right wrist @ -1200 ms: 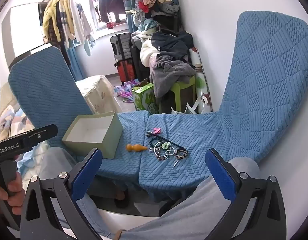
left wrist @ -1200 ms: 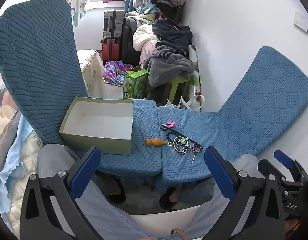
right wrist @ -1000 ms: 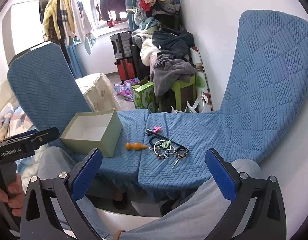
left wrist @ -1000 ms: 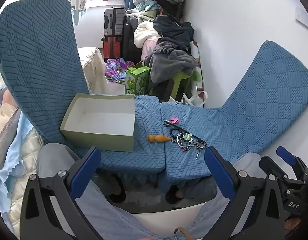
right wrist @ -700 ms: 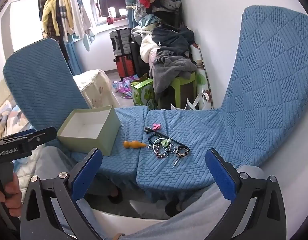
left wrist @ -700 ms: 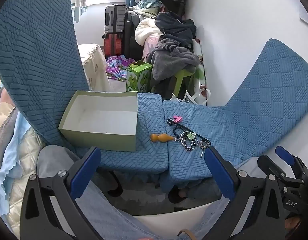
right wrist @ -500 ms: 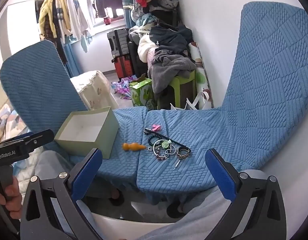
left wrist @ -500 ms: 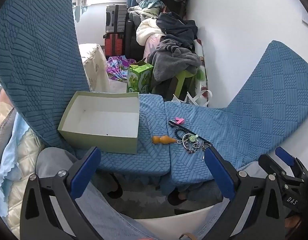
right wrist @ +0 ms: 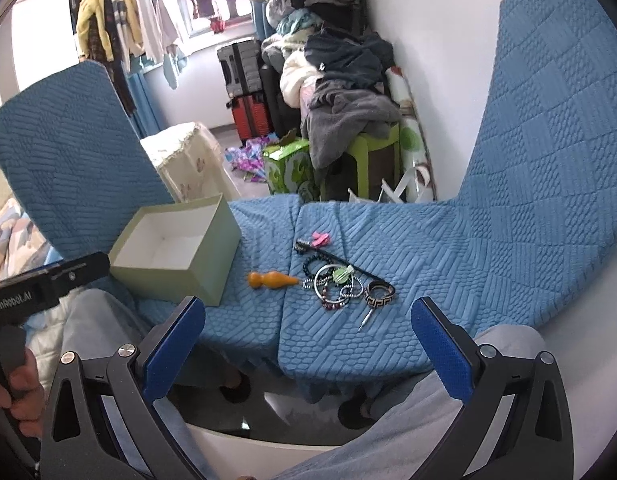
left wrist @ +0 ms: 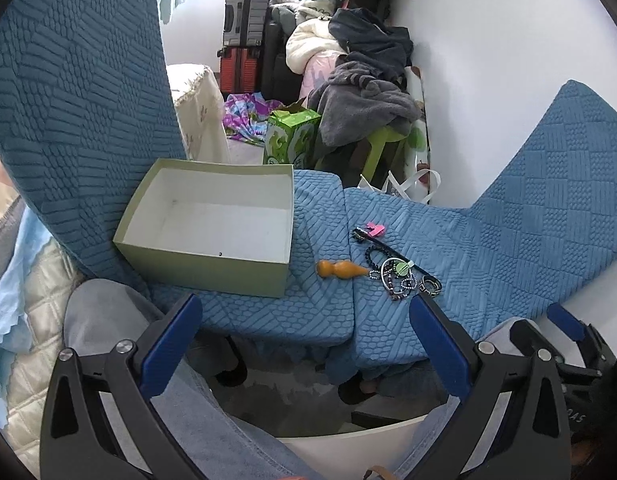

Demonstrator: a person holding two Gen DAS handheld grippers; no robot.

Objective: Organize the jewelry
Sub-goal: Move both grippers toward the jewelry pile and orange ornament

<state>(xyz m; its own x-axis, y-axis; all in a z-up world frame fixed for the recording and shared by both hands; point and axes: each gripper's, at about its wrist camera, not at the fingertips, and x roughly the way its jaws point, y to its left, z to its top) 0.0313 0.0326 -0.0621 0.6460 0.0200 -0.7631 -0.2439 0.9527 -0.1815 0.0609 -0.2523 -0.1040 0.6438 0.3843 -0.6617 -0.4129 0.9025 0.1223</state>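
A pale green box [left wrist: 212, 224] [right wrist: 180, 252] with a white, empty inside sits on the left blue seat. To its right lies a small orange gourd [left wrist: 340, 270] [right wrist: 272, 280]. Beyond that is a tangle of bracelets and beads [left wrist: 398, 278] [right wrist: 336, 286], a black and gold ring band [right wrist: 379, 294], a black stick [right wrist: 336, 258], a thin pin [right wrist: 367, 316] and a pink clip [left wrist: 375, 230] [right wrist: 321, 239]. My left gripper [left wrist: 306, 324] and right gripper [right wrist: 308, 328] both stand open and empty, short of the seat's front edge.
Two blue padded chairs [right wrist: 388, 332] stand side by side, backs rising left and right. A person's knees in light trousers [left wrist: 104, 312] [right wrist: 504, 344] sit under the grippers. Behind are a green carton [left wrist: 292, 140], a green stool with piled clothes [right wrist: 348, 120], suitcases and a white wall.
Both grippers have drifted slowly forward, so the box and jewelry look slightly larger and higher in view. Nothing on the seats has moved; both grippers stay open.
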